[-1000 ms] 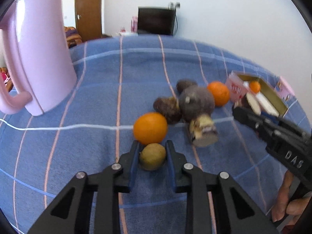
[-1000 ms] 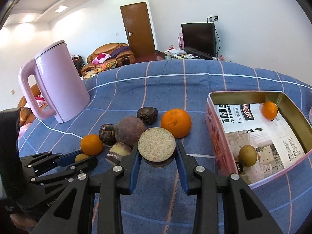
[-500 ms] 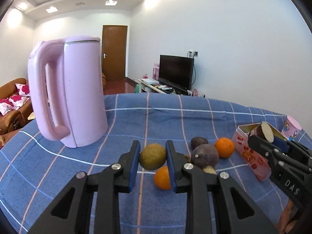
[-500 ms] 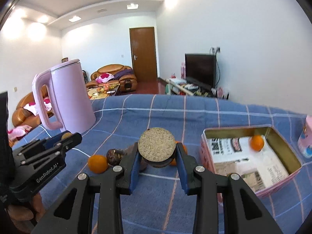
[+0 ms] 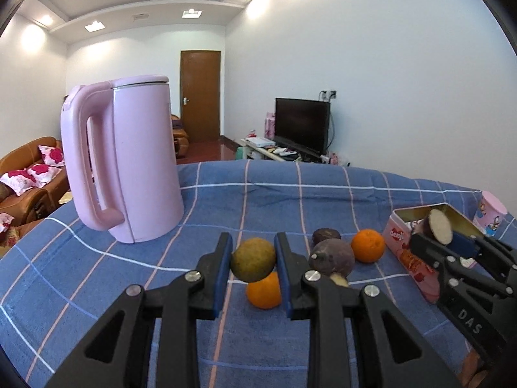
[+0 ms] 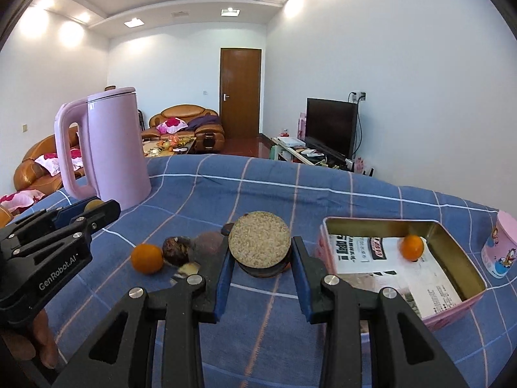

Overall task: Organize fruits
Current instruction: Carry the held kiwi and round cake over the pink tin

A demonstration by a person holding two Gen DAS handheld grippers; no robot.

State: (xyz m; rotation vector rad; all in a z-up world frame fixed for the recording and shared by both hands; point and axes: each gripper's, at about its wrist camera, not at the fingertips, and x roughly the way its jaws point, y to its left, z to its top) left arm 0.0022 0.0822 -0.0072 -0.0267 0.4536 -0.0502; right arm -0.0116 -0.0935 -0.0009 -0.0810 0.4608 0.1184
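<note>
From the left wrist view, the left gripper (image 5: 253, 260) is clamped on a greenish-brown fruit (image 5: 253, 259), held up off the blue checked cloth (image 5: 274, 194). Below it at 6 o'clock sits an orange (image 5: 264, 291); toward 3 o'clock lie a dark purple fruit (image 5: 331, 257), a smaller dark one (image 5: 325, 234) and a second orange (image 5: 367, 245), with the pink tin (image 5: 407, 255) further right and a pink kettle (image 5: 129, 161) at 10 o'clock. From the right wrist view, the right gripper (image 6: 260, 252) is clamped on a cut round piece (image 6: 259, 241) (its pale face toward the camera), raised just left of the pink tin's rim, which holds one small orange (image 6: 411, 247) at 2 o'clock. I judge the sorting early: two pieces in transit, about four left on the cloth.
</note>
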